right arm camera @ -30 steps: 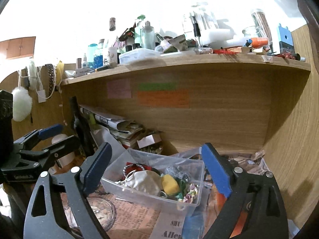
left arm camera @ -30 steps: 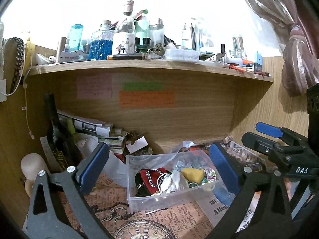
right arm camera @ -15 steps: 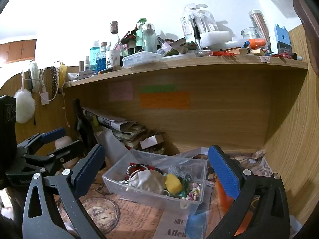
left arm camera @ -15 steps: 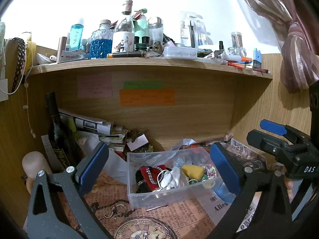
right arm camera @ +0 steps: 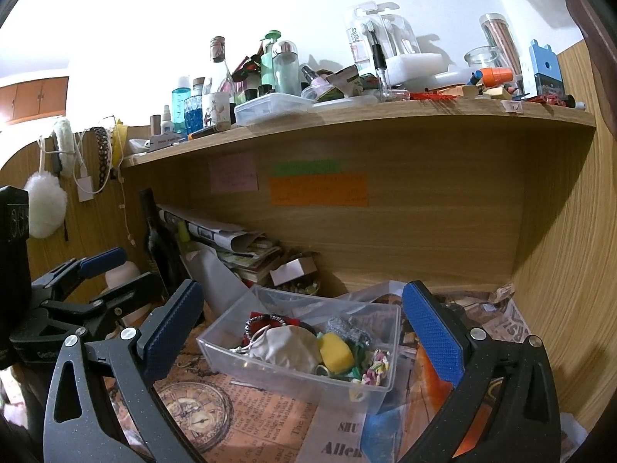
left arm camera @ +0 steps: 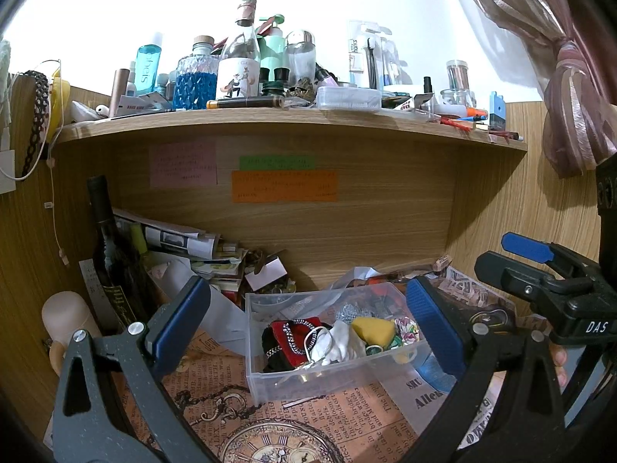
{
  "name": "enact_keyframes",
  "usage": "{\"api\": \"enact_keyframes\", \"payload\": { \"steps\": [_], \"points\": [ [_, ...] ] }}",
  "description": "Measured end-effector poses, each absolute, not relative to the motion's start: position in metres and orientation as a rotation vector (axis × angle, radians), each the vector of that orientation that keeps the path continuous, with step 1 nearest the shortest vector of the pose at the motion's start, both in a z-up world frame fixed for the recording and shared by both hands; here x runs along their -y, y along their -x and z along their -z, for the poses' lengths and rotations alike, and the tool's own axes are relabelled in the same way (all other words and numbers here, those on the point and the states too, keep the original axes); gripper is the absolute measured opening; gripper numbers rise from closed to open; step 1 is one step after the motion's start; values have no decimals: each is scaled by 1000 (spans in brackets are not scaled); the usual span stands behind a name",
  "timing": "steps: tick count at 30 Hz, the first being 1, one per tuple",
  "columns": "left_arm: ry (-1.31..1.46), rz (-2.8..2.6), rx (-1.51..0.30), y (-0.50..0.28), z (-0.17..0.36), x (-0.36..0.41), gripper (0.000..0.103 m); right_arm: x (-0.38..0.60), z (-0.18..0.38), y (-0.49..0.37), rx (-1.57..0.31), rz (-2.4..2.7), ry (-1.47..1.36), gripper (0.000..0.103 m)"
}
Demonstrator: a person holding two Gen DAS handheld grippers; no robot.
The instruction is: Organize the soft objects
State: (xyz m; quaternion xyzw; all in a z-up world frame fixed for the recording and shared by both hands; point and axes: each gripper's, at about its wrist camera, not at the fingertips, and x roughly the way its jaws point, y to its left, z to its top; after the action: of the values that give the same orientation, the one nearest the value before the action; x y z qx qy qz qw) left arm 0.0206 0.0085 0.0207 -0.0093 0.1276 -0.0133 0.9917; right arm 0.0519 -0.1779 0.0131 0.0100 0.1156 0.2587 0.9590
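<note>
Both grippers have pulled back and risen slightly over the last second: in both wrist views the clear plastic bin (left arm camera: pixel 331 332) now sits lower and a little smaller between the fingers, and more of the clock-print paper (left arm camera: pixel 270 436) under it shows at the near edge.

Left gripper (left arm camera: pixel 308 328): jaws spread wide, nothing held, blue pads on either side of the bin without touching it. Right gripper (right arm camera: pixel 304 328): same state, wide open and empty, framing the bin from the right.

The soft objects are all in the bin: white cloth pouch (right arm camera: pixel 285 347) near the middle, yellow sponge (right arm camera: pixel 335 351) just to its right, a small patterned scrunchie-like item (right arm camera: pixel 376 366) at the near right corner, red-and-black fabric piece (left arm camera: pixel 293 332) on the left side. A metal chain lies over the red fabric.

Bin sits on the desk under the cluttered shelf (left arm camera: pixel 293 119), near a dark wine bottle (left arm camera: pixel 112 262) at far left.

Judgement: the retreat with empty jaws suggests either a deposit is finished or the grippers are lining up for a fresh pick. Nothing soft is visible loose on the desk outside the bin, so sorting looks well advanced.
</note>
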Motion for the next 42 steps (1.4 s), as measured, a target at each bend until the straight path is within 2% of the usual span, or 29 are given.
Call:
{"api": "enact_keyframes", "payload": {
  "steps": [42],
  "points": [
    [24,42,-255,-22,-20,-6,103,174,-11,-52,-244,-531,-13,103]
  ]
}}
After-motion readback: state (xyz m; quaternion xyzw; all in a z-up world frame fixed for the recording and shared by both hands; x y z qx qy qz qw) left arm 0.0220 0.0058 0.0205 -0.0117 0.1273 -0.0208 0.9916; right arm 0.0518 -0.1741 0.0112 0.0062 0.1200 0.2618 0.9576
